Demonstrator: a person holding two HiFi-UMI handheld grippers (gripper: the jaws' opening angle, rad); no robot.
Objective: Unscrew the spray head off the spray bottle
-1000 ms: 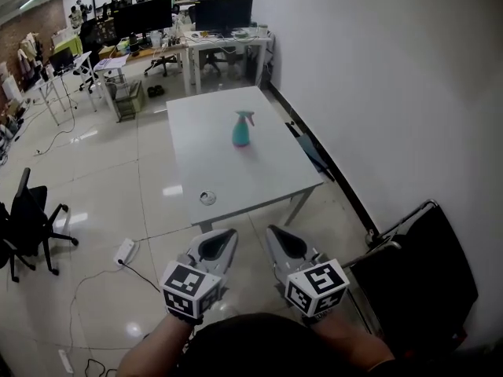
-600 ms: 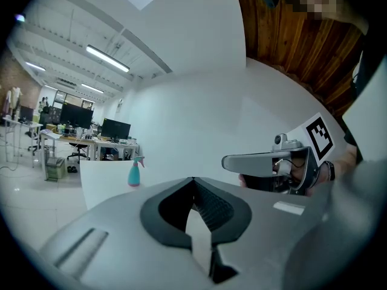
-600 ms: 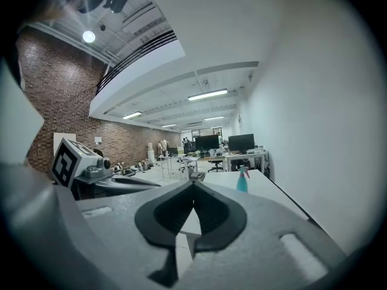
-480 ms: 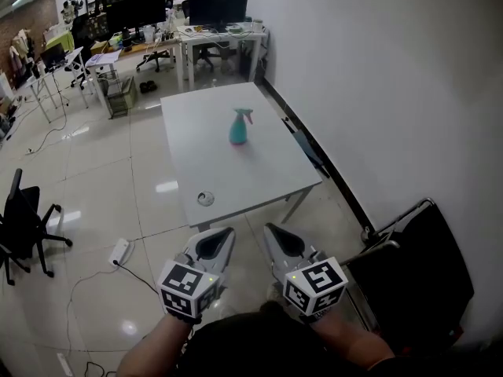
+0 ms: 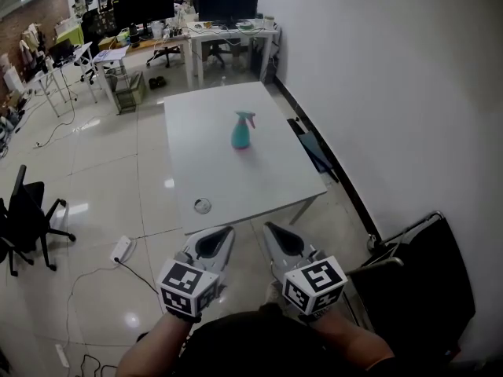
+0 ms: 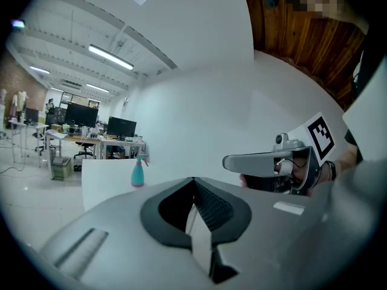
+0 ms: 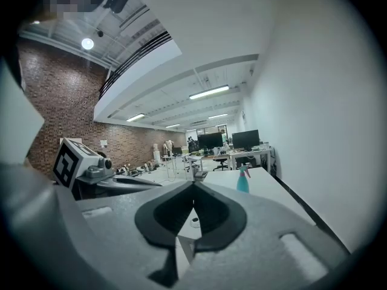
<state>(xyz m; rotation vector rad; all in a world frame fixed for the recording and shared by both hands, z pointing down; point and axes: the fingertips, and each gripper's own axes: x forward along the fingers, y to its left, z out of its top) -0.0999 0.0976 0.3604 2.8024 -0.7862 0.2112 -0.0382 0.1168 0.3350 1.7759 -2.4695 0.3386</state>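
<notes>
Head view, teal plastic spray bottle (image 5: 240,133) upright on far half of white rectangular table (image 5: 228,175), grey left gripper (image 5: 223,231) and grey right gripper (image 5: 270,228) near, well apart from it; left gripper view, jaws together, nothing between; right gripper view, jaws together too, bottle far ahead.

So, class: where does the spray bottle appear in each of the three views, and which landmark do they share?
Head view: bottle upper middle, on the table's far half.
Left gripper view: bottle left of centre, about mid-height.
Right gripper view: bottle right of centre, about mid-height.
Shared landmark: the white table it stands on.
</notes>
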